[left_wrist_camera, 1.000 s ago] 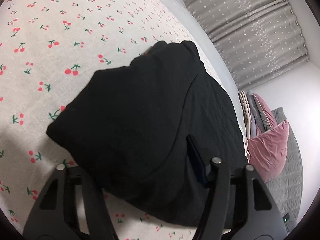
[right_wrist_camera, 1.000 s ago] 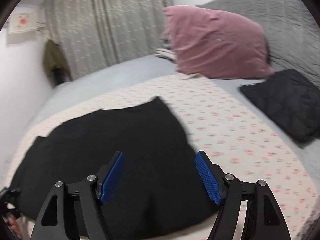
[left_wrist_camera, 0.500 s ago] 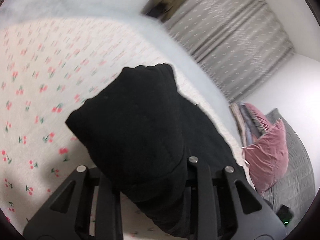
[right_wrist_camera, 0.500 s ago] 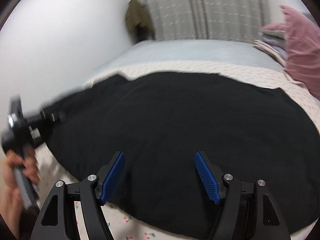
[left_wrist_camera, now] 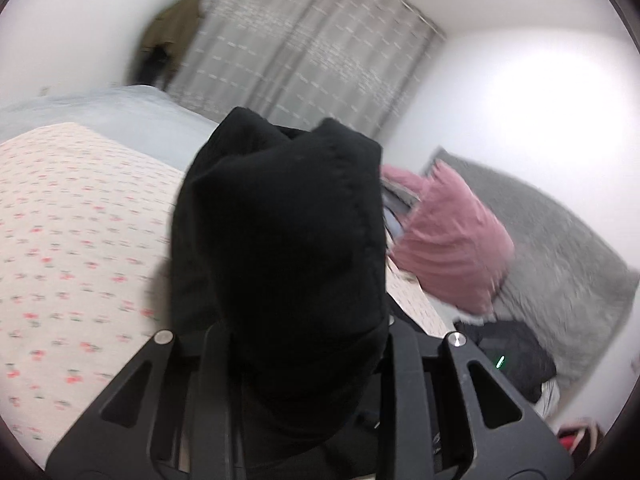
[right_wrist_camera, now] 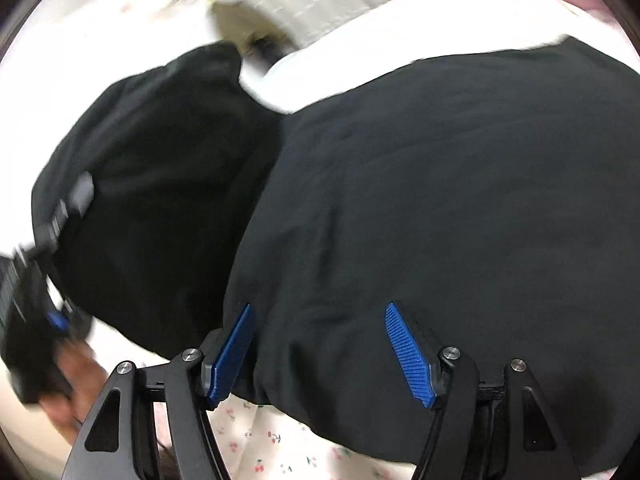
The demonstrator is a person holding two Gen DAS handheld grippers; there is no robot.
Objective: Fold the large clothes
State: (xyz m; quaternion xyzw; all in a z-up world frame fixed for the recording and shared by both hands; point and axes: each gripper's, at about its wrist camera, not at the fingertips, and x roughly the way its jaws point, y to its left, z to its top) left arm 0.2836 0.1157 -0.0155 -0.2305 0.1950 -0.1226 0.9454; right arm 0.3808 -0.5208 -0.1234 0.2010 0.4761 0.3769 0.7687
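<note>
Left gripper [left_wrist_camera: 304,344]: our jaws are clamped on a bunched fold of the large black fabric garment [right_wrist_camera: 440,200], lifted off the bed.
Cherry-print white bedsheet [left_wrist_camera: 80,240]: left of the raised fold.
Right gripper [right_wrist_camera: 320,348]: our blue-padded jaws stand wide, just over the garment's near edge.
Pink velvet pillow [left_wrist_camera: 452,240]: far right.
</note>
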